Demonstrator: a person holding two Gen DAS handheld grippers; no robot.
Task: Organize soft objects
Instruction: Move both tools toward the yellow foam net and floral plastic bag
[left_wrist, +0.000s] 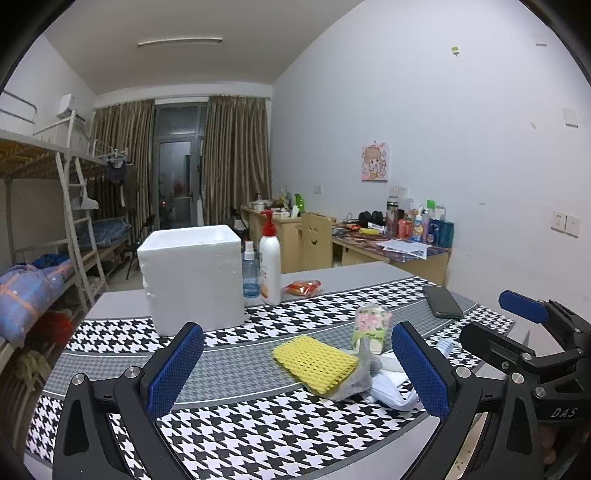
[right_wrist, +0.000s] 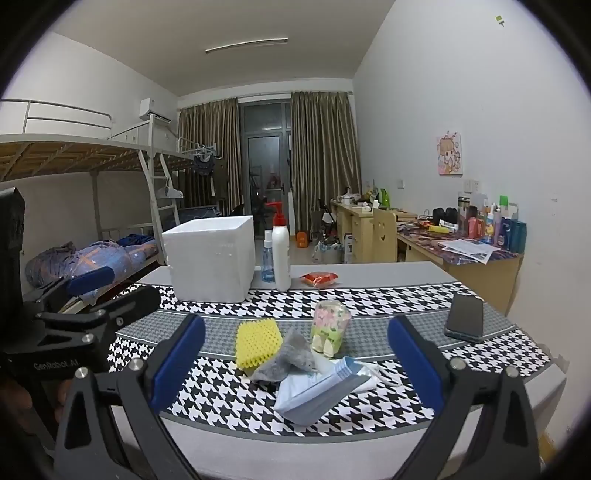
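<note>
A yellow foam net (left_wrist: 314, 363) (right_wrist: 256, 341), a grey cloth (left_wrist: 360, 380) (right_wrist: 286, 362), a floral tissue pack (left_wrist: 371, 325) (right_wrist: 330, 326) and a white-blue soft pouch (left_wrist: 388, 389) (right_wrist: 317, 391) lie together on the houndstooth mat. A white foam box (left_wrist: 192, 275) (right_wrist: 210, 256) stands open-topped at the back left. My left gripper (left_wrist: 295, 365) is open and empty, just before the pile. My right gripper (right_wrist: 295, 365) is open and empty, above the pouch; it also shows at the right of the left wrist view (left_wrist: 524, 314).
A pump bottle (left_wrist: 269, 258) (right_wrist: 280, 251) and a spray bottle (left_wrist: 250, 273) (right_wrist: 268, 258) stand beside the box. A red packet (left_wrist: 302, 287) (right_wrist: 319, 278) lies behind. A phone (left_wrist: 442, 301) (right_wrist: 465, 317) lies at the right. The table's front edge is near.
</note>
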